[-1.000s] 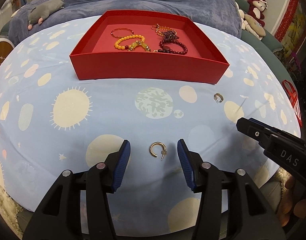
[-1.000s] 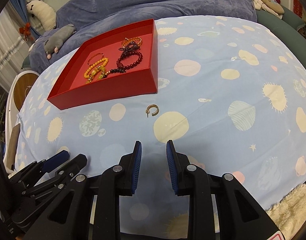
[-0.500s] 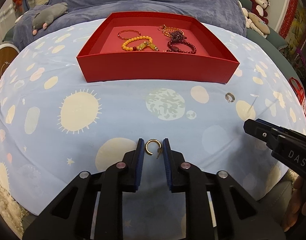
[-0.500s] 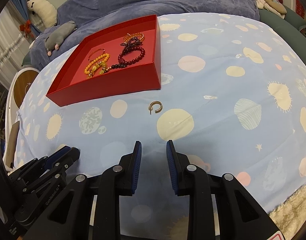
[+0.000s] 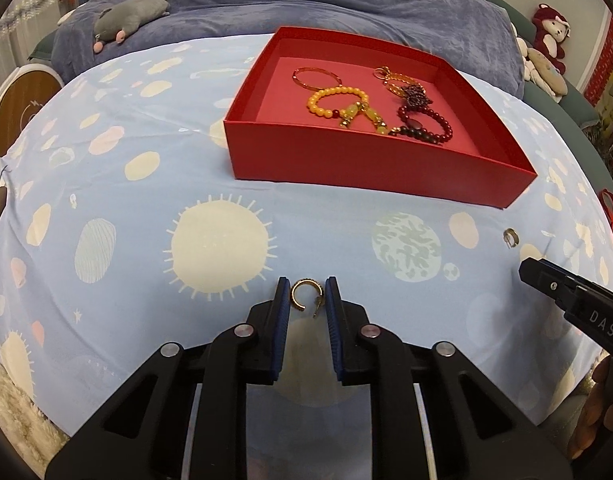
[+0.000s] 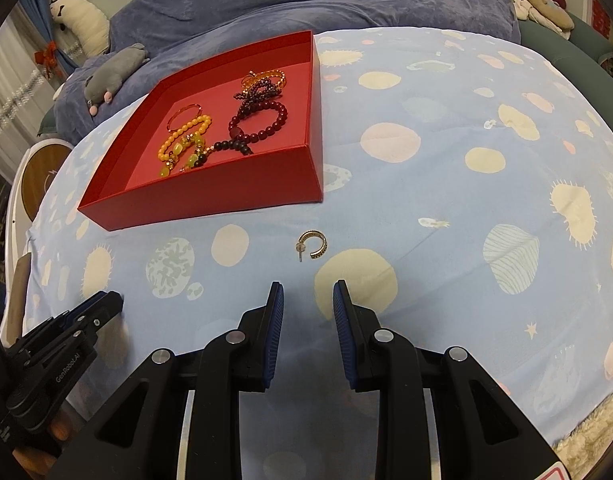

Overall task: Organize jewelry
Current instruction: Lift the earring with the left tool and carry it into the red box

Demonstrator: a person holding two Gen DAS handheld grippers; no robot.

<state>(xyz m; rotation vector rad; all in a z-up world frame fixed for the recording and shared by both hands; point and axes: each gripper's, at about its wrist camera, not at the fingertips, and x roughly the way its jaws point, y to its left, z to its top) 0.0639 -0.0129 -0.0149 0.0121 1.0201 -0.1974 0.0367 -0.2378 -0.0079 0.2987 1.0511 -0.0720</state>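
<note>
My left gripper is shut on a gold hoop earring, with both blue pads against its sides just above the planet-print bed cover. A second gold hoop earring lies loose on the cover, a short way ahead of my right gripper. That gripper stands open with a narrow gap and nothing between its fingers. Further back sits the red box. It holds a yellow bead bracelet, a dark red bead bracelet and a thin bangle.
A grey plush toy lies on the blue blanket behind the box. More plush toys sit at the far right. A round wooden stand is off the bed's left side, and a fluffy rug shows at the lower edges.
The left gripper's jaws closed around the near earring and gripped it, then shifted sideways with it, so the box now sits further right in its view. The right gripper stayed put.
</note>
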